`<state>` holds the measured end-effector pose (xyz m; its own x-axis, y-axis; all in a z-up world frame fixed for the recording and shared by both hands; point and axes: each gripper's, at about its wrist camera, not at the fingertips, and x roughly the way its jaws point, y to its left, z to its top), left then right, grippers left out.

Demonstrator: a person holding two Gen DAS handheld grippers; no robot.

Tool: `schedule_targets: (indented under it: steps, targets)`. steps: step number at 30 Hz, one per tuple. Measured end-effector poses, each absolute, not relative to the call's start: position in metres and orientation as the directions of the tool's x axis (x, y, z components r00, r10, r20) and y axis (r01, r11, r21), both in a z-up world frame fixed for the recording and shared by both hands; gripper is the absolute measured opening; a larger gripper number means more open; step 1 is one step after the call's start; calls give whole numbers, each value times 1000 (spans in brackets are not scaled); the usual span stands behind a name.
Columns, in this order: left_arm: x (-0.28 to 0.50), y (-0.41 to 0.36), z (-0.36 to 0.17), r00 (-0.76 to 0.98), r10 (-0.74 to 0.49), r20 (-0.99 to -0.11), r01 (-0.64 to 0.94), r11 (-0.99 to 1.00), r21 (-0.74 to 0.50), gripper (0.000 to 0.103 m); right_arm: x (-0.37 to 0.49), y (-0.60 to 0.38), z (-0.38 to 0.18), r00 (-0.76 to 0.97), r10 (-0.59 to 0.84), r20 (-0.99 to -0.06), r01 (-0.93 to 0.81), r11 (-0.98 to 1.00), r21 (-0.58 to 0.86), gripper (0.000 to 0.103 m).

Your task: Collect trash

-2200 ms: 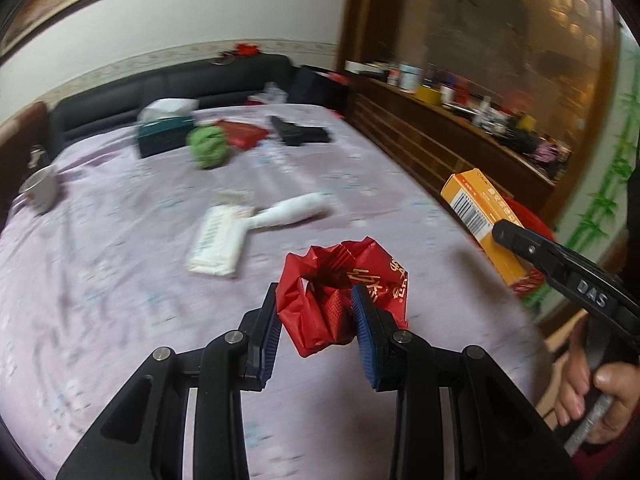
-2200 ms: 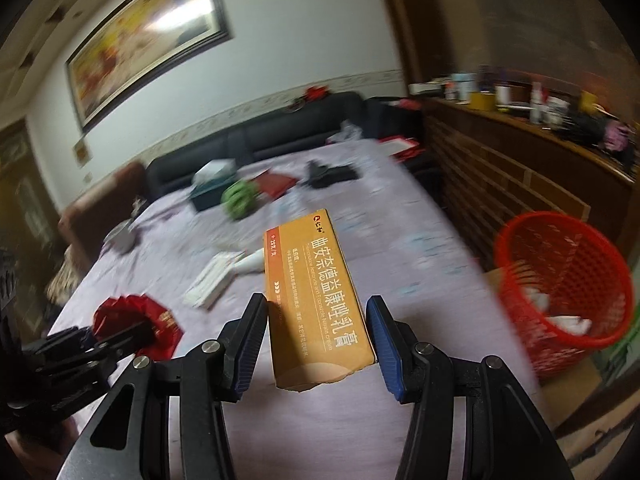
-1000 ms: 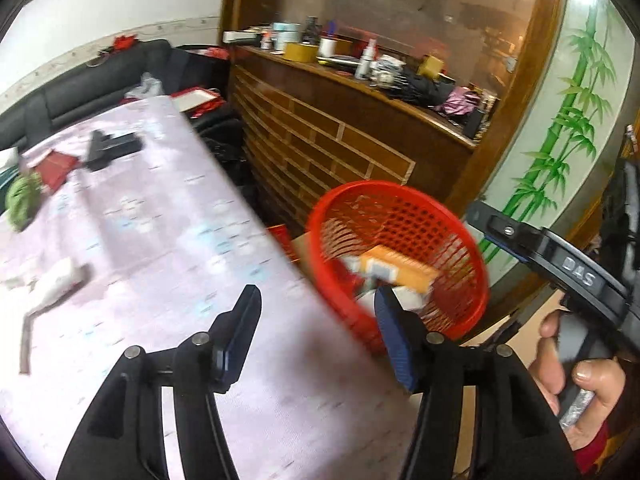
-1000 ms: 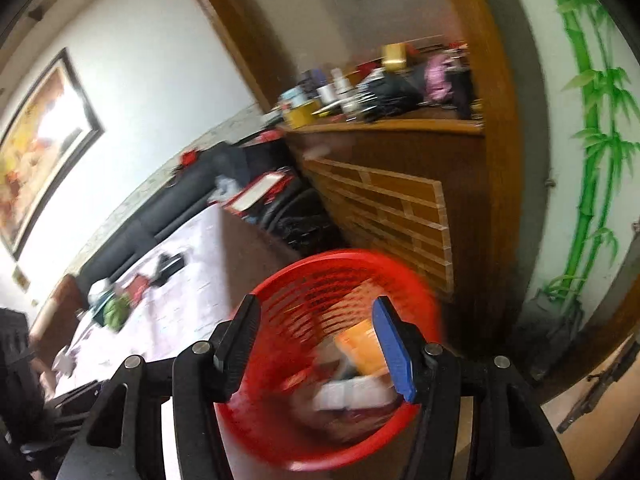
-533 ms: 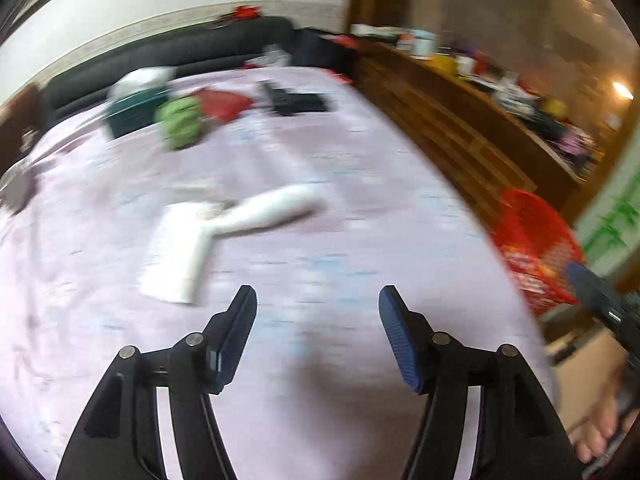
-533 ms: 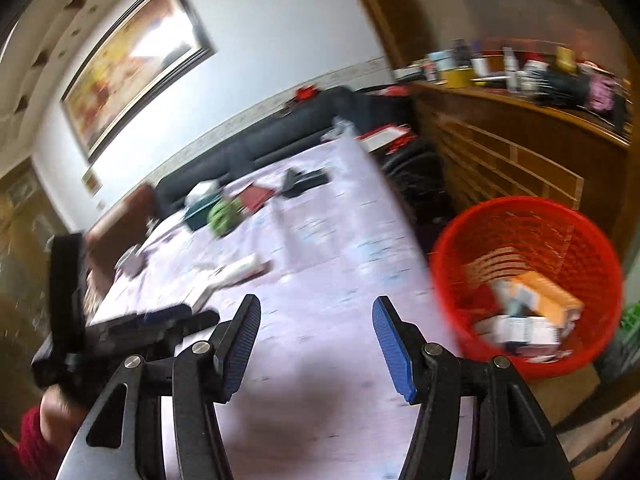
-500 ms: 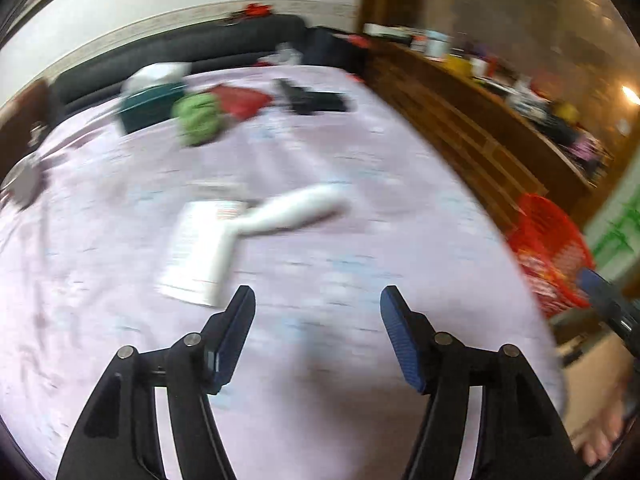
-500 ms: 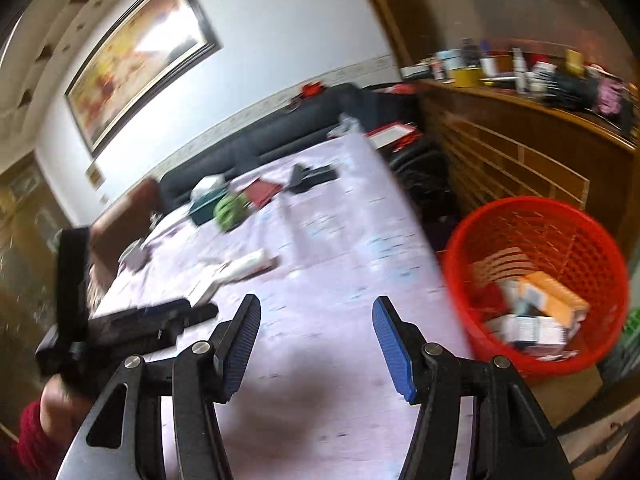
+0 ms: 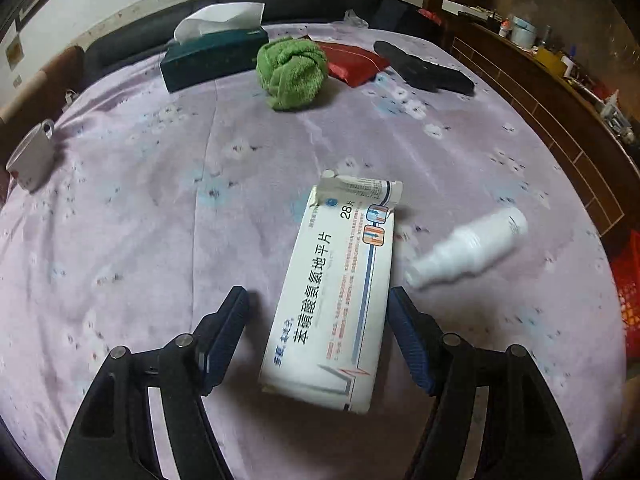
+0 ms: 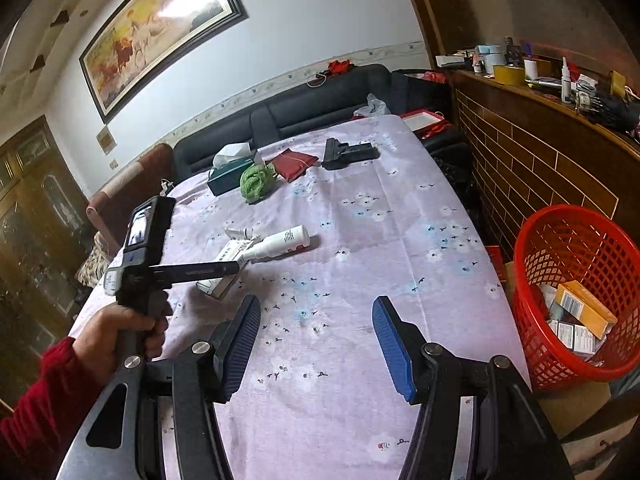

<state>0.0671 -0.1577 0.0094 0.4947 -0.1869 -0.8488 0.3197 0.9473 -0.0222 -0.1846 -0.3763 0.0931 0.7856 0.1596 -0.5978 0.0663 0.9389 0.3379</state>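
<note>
A white medicine box [image 9: 336, 300] lies flat on the lilac tablecloth between the fingers of my left gripper [image 9: 317, 300]. Its jaws are opening, and neither pad touches the box. A white spray bottle [image 9: 468, 252] lies on its side just right of the box. In the right wrist view the box [image 10: 224, 256] and the bottle [image 10: 280, 242] are at mid-left, with the left gripper's finger [image 10: 200, 270] over the box. My right gripper [image 10: 316, 308] is open above bare cloth, holding nothing. The red mesh basket [image 10: 532, 352] stands on the floor to the right with several boxes inside.
At the far end of the table are a green tissue box [image 9: 212, 60], a balled green towel [image 9: 290, 72], a red pouch [image 9: 352, 62] and a black object [image 9: 424, 70]. A white cup [image 9: 30, 160] sits at the left edge. A wooden counter [image 10: 540, 148] runs along the right.
Both grippers let their trash go and swung from the basket back to the table. The left one came down around the white box, jaws wider. The right one has steadied.
</note>
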Motion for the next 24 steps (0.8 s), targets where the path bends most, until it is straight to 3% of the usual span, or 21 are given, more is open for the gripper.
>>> schedule_targets:
  steps: [3,16,20,24]
  targets:
    - [71,-155,10,506,-197,-840,301,953,-42,54,-177,-374,96,780,166,-604,58,941,334,63]
    - [-5,-86,24,549,-226,-804,261,961,-92,54,-53,-345,77,684,230,-692,-25,956,292,62]
    - [-25,-74,26,567,-243,-787,254,961,-114,54,10,-336,54,647,254,-719,-23,949,314,53]
    - [-32,-70,25,588,-234,-775,257,962,-96,54,56,-329,42,620,270,-737,-29,946,322,53]
